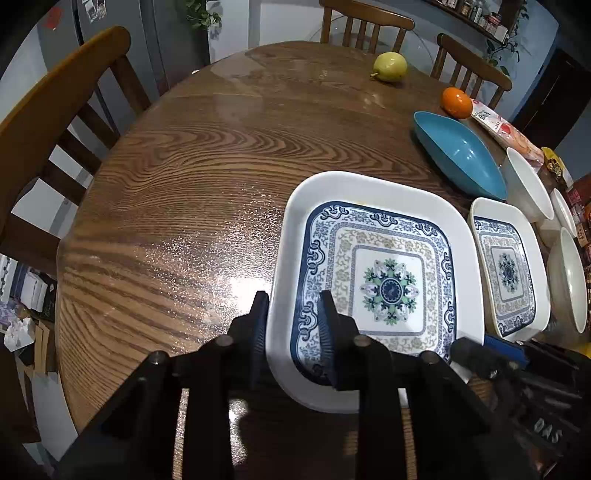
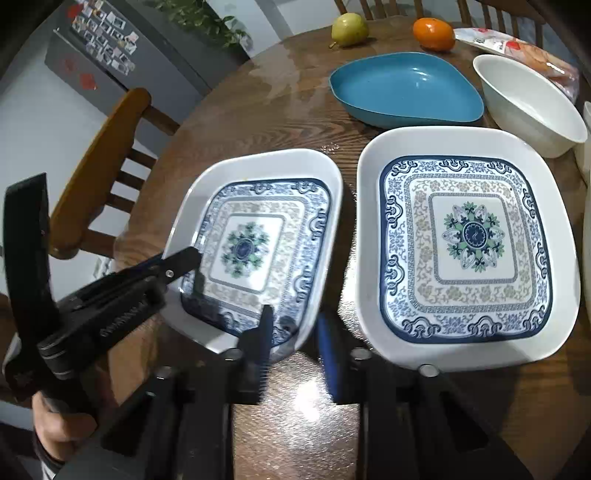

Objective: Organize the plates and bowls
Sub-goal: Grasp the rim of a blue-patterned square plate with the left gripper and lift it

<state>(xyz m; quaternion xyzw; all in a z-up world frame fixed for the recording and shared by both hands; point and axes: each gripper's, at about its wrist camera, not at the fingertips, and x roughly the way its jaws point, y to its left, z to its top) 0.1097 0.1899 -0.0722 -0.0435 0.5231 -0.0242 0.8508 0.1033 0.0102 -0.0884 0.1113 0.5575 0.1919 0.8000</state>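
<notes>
1. The left tool (image 1: 293, 302) is tilting steeply down over the near left part of the tabletop (image 1: 184, 203), its two black fingers (image 1: 260, 321) reaching away from the person.
2. Its jaws are straddling the left rim of the patterned square plate (image 1: 369, 184), one finger outside the rim and the other inside over the blue border. They are clenched on that rim.
3. From the other side, a hand (image 2: 55, 424) is wrapping around the left tool's handle low at the left, with the body of the tool slanting up towards the plate.
4. The right tool (image 2: 295, 321) is also pointing steeply down, at the same plate's near right corner. One finger is lying over the blue border and the other is sitting just outside the edge, so the corner is pinched between them; the fingers are a little blurred.
5. The plate is sitting on the tabletop between the two tools, its right side looking slightly raised over a dark shadow.
6. A second plate (image 2: 469, 240) with the same pattern is lying flat just beside it on the right, apart from it.
7. Beyond them, a blue dish (image 2: 406, 88) and a white bowl (image 2: 532, 107) are resting side by side.
8. A pear (image 2: 349, 24) and an orange (image 2: 433, 34) are sitting near the far edge.
</notes>
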